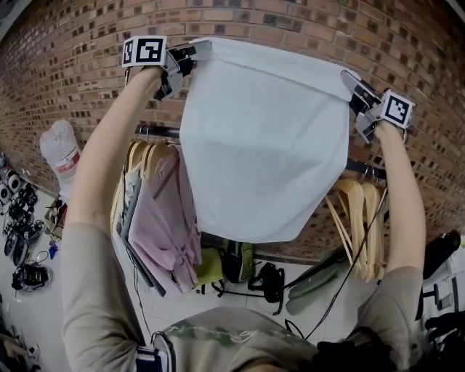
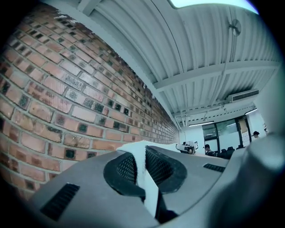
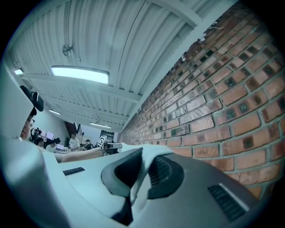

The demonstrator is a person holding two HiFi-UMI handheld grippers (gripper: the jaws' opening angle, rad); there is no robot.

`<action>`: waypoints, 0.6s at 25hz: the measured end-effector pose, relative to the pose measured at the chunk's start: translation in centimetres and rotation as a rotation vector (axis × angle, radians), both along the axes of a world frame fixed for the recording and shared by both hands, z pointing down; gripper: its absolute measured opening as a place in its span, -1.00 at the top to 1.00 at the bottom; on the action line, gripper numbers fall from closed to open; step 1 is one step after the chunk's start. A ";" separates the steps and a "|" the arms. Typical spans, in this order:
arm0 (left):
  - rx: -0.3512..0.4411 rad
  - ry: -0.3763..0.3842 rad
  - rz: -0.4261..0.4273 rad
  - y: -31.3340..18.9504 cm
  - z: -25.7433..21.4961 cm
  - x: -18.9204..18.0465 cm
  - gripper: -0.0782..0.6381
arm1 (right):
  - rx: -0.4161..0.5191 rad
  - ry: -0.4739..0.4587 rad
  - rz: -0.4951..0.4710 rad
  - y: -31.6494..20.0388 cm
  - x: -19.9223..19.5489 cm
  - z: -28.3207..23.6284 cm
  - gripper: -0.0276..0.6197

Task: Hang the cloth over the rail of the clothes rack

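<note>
Cloth (image 1: pixel 265 145), white, is held up high & spread flat betw. the two grippers, in front of the brick wall (image 1: pixel 305 22). L gripper (image 1: pixel 195 51) has the top left corner, R gripper (image 1: pixel 354 83) the top right. The top edge runs taut betw. them, sloping a bit down to the right.

Both sets of jaws are clamped almost together, w/ only a thin fold of cloth pinched betw. the pads. Each gripper view shows this clearly, cloth poking out past the jaw tips. The rest of the cloth hangs free, its lower edge well above the bags (image 1: pixel 240 261) on the floor.

Rail (image 1: pixel 154 131) sits farther back & lower than the cloth's top edge. The cloth hides its middle stretch, so only the left & right ends show. Can't tell if cloth touches rail.

Left end carries wood hangers (image 1: pixel 142 156) w/ a pink garment (image 1: pixel 171 218) & greyish ones beside it. Right end has bare hangers (image 1: pixel 356 211). Both arms are stretched up.

Gripper views also show a ribbed ceiling (image 2: pixel 200 40) overhead & people (image 3: pixel 73 141) far off in the room.
</note>
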State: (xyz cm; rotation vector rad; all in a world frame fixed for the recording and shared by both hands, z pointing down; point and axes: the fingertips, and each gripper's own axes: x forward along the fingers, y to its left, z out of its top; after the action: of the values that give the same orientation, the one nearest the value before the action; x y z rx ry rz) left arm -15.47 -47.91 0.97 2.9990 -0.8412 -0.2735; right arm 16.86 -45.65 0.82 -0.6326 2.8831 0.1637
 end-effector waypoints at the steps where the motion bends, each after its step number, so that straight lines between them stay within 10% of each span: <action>1: -0.011 -0.002 -0.007 -0.5 0.4 0.0 0.73 | -0.010 0.004 0.003 -0.4 -0.1 0.3 0.86; 15: -0.201 -0.071 -0.084 -7.7 10.6 0.3 0.73 | -0.196 0.063 0.065 -6.6 -0.4 8.4 0.86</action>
State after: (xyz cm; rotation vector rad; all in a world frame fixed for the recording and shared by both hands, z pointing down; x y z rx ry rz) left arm -15.14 -55.57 11.54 2.8058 -0.9414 -0.0773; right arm 16.46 -52.23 9.24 -0.7683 2.9650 -0.0934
